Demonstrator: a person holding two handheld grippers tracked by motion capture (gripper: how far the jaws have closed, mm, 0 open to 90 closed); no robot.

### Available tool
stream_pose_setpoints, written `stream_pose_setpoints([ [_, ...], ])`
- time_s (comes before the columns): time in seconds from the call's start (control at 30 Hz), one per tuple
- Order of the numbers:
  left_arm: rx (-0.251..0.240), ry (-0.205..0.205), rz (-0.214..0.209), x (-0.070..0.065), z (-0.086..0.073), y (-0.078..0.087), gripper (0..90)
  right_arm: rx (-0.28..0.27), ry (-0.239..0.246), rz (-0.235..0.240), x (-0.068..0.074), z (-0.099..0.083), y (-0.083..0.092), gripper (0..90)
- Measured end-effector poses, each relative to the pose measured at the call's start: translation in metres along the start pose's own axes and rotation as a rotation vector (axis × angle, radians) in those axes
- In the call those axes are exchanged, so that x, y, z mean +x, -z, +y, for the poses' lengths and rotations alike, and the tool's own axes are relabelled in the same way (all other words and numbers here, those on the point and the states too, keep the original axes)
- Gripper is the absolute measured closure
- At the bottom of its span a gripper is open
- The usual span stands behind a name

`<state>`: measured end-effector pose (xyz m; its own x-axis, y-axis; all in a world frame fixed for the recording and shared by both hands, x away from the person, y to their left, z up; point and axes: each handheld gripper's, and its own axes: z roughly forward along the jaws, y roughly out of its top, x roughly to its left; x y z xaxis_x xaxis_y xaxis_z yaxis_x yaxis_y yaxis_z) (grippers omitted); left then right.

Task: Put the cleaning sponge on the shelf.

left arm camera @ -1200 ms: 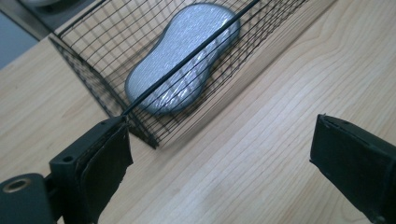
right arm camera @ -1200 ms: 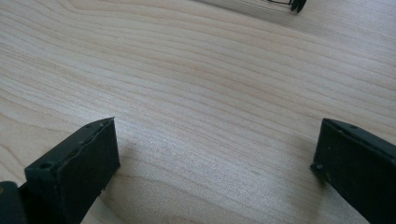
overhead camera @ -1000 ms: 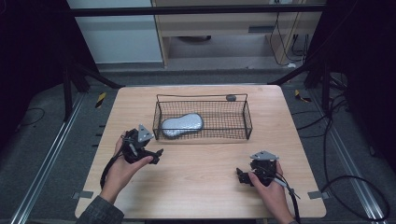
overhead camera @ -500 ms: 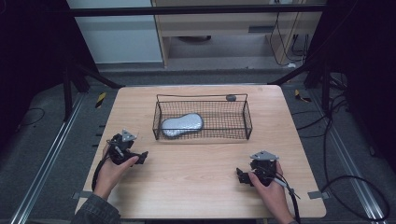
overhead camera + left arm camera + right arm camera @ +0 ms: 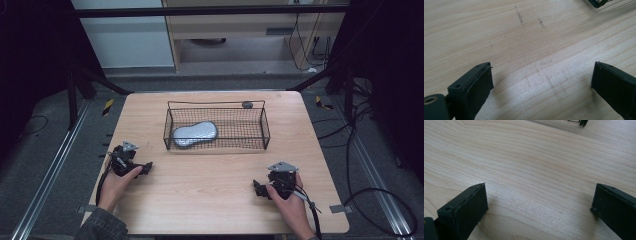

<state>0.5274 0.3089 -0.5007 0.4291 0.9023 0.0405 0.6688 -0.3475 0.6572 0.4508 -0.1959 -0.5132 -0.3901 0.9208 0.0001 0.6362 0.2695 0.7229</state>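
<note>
1. Since a second ago, the left claw (image 5: 148,167) has drawn back from the basket (image 5: 216,106) toward the tabletop's (image 5: 210,185) near left edge; the right claw (image 5: 256,188) has kept its place.
2. Landmark: the black wire basket, standing on the far half of the tabletop, about mid-width.
3. Inside the basket, at its left end, lies a silver-grey, peanut-shaped object (image 5: 195,135), flat on the mesh floor.
4. A small dark grey lump (image 5: 247,104) sits at the basket's far rim, toward its right end; whether it touches the wire cannot be told.
5. The left claw is well apart from the basket, nearer than its left front corner and to the left, held low over the wood by the left hand (image 5: 116,184).
6. In the left gripper view its jaws stand wide apart with bare wood between them and nothing held (image 5: 541,75); a corner of the basket (image 5: 599,3) shows at the top right.
7. The right claw is well apart from the basket, nearer than its right front corner, held by the right hand (image 5: 290,206), with a cable (image 5: 314,216) trailing back to the near edge.
8. In the right gripper view its jaws are likewise wide, empty, over bare wood (image 5: 540,198); a bit of the basket (image 5: 580,122) shows at the top edge.
</note>
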Motion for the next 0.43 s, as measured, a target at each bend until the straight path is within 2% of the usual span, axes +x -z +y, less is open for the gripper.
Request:
stream_pose_setpoints([
  [0.13,-0.074,0.016,-0.017,0.0017,-0.0079,-0.0027,0.0,-0.001,0.000,-0.001,0.0000,0.0000,-0.0001,0.4],
  [0.43,-0.073,0.026,-0.007,0.0003,-0.0085,-0.0021,0.0,0.000,-0.001,0.000,0.0001,0.0001,-0.0001,0.3],
])
